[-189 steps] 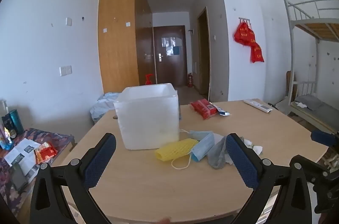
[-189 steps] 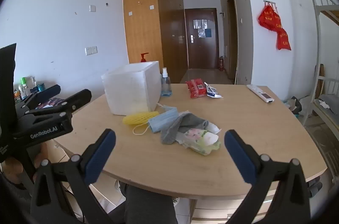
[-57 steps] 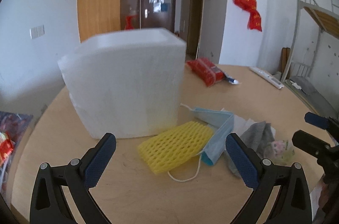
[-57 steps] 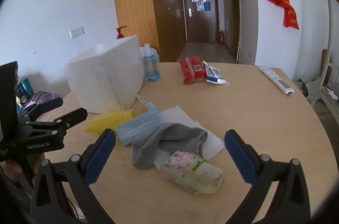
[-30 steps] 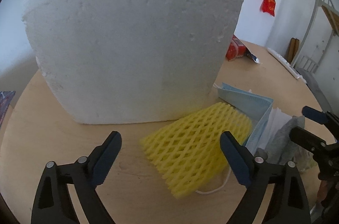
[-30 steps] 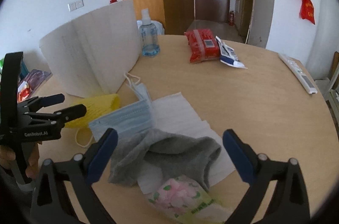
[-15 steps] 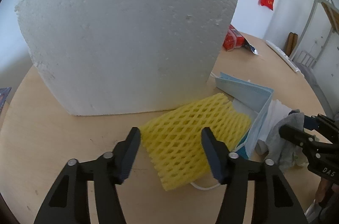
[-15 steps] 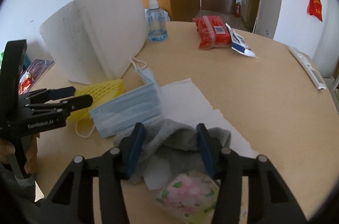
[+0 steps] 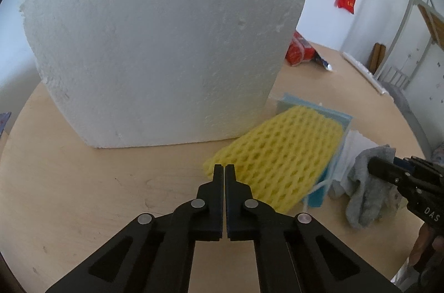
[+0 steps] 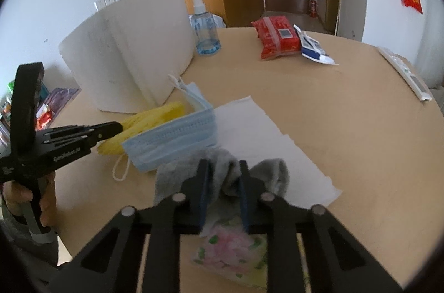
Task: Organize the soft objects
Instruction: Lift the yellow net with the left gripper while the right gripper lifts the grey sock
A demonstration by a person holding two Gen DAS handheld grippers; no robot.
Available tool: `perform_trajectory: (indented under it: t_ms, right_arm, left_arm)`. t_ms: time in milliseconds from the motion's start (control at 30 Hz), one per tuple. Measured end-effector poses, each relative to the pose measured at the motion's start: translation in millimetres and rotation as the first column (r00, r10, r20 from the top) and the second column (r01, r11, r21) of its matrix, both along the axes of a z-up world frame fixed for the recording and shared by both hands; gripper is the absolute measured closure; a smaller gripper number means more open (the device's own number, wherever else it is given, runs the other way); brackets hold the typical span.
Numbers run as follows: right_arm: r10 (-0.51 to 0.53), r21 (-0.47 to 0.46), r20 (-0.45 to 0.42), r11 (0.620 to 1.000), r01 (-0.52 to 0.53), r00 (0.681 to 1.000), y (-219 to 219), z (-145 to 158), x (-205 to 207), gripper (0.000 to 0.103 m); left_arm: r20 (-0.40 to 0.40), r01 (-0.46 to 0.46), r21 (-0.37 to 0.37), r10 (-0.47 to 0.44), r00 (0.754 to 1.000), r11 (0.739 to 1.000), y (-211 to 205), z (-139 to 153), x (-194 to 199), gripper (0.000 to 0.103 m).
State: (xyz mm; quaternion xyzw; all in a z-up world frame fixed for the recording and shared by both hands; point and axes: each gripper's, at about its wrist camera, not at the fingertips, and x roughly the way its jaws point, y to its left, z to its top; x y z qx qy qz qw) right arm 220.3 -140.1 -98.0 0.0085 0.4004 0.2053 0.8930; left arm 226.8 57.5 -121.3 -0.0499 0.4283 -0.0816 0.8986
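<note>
On the round wooden table (image 10: 360,126), the left tool (image 9: 224,170), marked "GenRobot.AI", is fully closed, pinching the near corner of the yellow foam mesh sleeve (image 9: 280,154) beside the white foam box (image 9: 166,43), while the right tool (image 10: 223,176), lettered "DAS", is closing on the bunched grey sock (image 10: 230,168).

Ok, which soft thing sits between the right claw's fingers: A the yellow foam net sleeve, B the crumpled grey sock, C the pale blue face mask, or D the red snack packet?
B: in the right wrist view the right claw is closing, with the crumpled grey sock bunched between its fingers, while the pale blue face mask lies flat on the table beyond.
</note>
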Motion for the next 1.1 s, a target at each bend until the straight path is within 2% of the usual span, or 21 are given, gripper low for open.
perform_trajectory:
  t_ms: [400, 433, 500, 567, 600, 667, 700, 733, 800, 833, 933, 1100]
  right_arm:
    - [-0.004, 0.029, 0.048, 1.000, 0.003, 0.999, -1.3, 14.9, -9.6, 0.082]
    - [-0.003, 0.028, 0.051, 1.000, 0.001, 0.999, -1.2, 16.2, -10.8, 0.082]
    - [-0.004, 0.031, 0.054, 1.000, 0.003, 0.999, -1.6, 17.3, -11.8, 0.082]
    - [-0.001, 0.029, 0.053, 1.000, -0.001, 0.999, -0.6, 17.3, -12.4, 0.082]
    - [0.001, 0.028, 0.051, 1.000, -0.002, 0.999, 0.0, 16.5, -12.2, 0.082]
    - [0.003, 0.032, 0.044, 0.999, -0.005, 0.999, 0.5, 14.8, -12.2, 0.082]
    - [0.005, 0.030, 0.040, 1.000, -0.006, 0.999, 1.1, 13.8, -11.9, 0.082]
    - [0.007, 0.027, 0.037, 1.000, -0.008, 0.999, 1.5, 13.0, -12.0, 0.081]
    - [0.007, 0.027, 0.033, 1.000, -0.008, 0.999, 1.7, 12.2, -11.8, 0.081]
    - [0.009, 0.024, 0.032, 1.000, -0.010, 0.999, 1.8, 12.4, -12.3, 0.081]
    - [0.009, 0.024, 0.031, 1.000, -0.010, 0.999, 0.9, 12.5, -12.0, 0.081]
    - [0.009, 0.025, 0.028, 1.000, -0.009, 1.000, 1.2, 10.6, -10.1, 0.081]
  left_arm:
    - [0.066, 0.008, -0.006, -0.008, 0.998, 1.000, 16.4, 27.8, -14.5, 0.103]
    - [0.065, 0.036, 0.008, -0.036, 0.997, 0.999, 14.0, 28.4, -15.6, 0.103]
    - [0.058, 0.074, -0.022, -0.073, 0.996, 0.997, 12.1, 27.7, -17.7, 0.103]
    - [0.068, 0.109, 0.013, -0.110, 0.992, 0.994, 4.1, 26.3, -19.8, 0.102]
    - [0.070, 0.099, 0.032, -0.101, 0.992, 0.995, 2.4, 24.4, -20.3, 0.100]
    - [0.054, 0.110, 0.026, -0.112, 0.992, 0.994, 0.4, 20.0, -16.7, 0.090]
    - [0.043, 0.113, 0.022, -0.114, 0.993, 0.993, 0.7, 18.4, -15.2, 0.073]
    - [0.035, 0.109, 0.021, -0.110, 0.993, 0.994, 0.6, 17.2, -13.6, 0.052]
    - [0.058, 0.095, 0.012, -0.096, 0.994, 0.995, 2.0, 18.8, -12.0, 0.032]
    - [0.075, 0.084, 0.005, -0.085, 0.994, 0.996, 4.3, 20.2, -13.0, 0.028]
    - [0.070, 0.102, -0.012, -0.101, 0.992, 0.995, 7.0, 21.2, -12.9, 0.027]
    - [0.055, 0.150, 0.006, -0.150, 0.987, 0.989, -1.1, 18.5, -7.3, 0.027]
